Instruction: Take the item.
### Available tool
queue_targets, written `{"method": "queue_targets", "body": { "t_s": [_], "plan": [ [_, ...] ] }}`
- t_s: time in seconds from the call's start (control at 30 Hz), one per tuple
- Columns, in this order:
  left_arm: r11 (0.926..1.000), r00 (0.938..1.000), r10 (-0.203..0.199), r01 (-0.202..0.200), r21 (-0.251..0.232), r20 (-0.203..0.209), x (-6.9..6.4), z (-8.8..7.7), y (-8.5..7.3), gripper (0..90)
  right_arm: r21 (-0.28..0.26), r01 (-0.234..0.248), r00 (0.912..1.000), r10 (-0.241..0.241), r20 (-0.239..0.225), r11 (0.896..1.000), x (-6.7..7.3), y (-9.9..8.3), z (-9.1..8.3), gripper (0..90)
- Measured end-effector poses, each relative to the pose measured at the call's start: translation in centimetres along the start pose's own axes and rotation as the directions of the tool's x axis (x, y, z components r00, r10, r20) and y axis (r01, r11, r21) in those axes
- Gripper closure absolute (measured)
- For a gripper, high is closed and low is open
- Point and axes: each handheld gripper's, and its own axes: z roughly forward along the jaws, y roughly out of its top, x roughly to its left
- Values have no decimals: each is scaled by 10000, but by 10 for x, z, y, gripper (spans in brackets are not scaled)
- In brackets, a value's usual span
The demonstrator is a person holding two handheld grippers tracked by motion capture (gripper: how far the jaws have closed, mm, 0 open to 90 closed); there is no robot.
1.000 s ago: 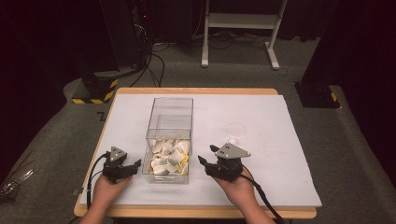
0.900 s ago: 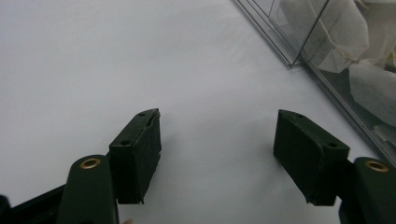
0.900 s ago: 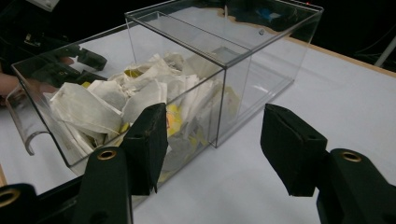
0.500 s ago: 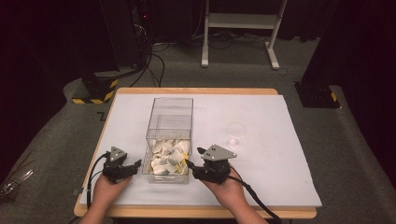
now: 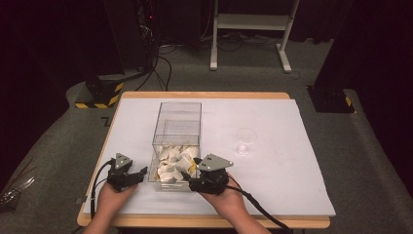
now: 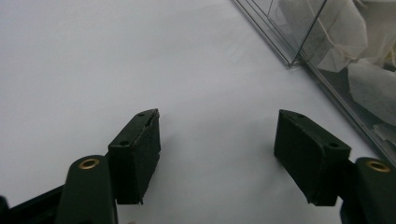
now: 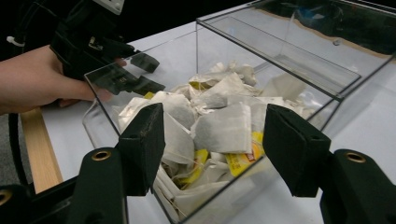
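From the high view, the person's two forearms come in from 6 o'clock and each hand rests low on the white table cover (image 5: 272,141). The left gripper (image 5: 141,171) lies at 9 o'clock of the clear box (image 5: 176,127), just beside its near left corner, and points toward the box wall. In the left gripper view its jaws stand wide apart over the bare white surface, with nothing between them. The right gripper (image 5: 191,171) sits at the near right corner of the box, at about 4 o'clock of it, and its nose is tilted toward the tea bags (image 5: 175,163) that fill the near end of the box. In the right gripper view (image 7: 212,144) its jaws are also wide, with the box corner and the tea bags (image 7: 224,126) seen between them; the pads press on nothing. Compared with one second ago, the right hand has moved sideways toward the box, from a place clearly apart to just at its wall, while the left hand has kept its place. A small clear cup (image 5: 246,140) stands at 3 o'clock of the box, well apart.
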Motion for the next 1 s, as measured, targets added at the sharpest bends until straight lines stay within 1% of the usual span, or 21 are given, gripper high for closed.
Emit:
{"method": "queue_targets", "body": {
  "t_s": [0.1,0.17,0.23,0.43,0.63,0.7,0.83,0.93,1.0],
  "plan": [
    [10000,10000,-9,9,13,21,0,0,0,316,4,57,9999,-57,-129,10000,4,1,3,398],
    [10000,10000,-2,2,8,9,0,0,0,316,24,57,9997,-56,-248,10000,7,1,6,426],
    [10000,10000,-6,5,9,20,0,0,0,316,14,183,9993,-183,-331,9998,11,2,8,429],
    [10000,10000,-8,8,3,9,0,0,0,316,93,146,9983,-141,-561,9998,17,3,16,438],
    [10000,10000,8,-8,7,10,0,0,0,316,88,251,9980,-245,-587,9996,22,3,21,488],
    [10000,10000,12,-12,16,21,0,0,0,316,134,308,9984,-301,-484,9994,23,3,22,509],
    [10000,10000,11,-11,-3,0,0,0,0,316,243,331,9985,-320,-451,9992,22,2,23,555],
    [10000,10000,15,-15,8,10,0,0,0,315,299,509,9982,-499,-342,9983,24,1,22,617],
    [10000,10000,11,-11,6,10,0,0,0,316,371,543,9982,-533,-292,9978,24,1,22,655]
  ]
}}
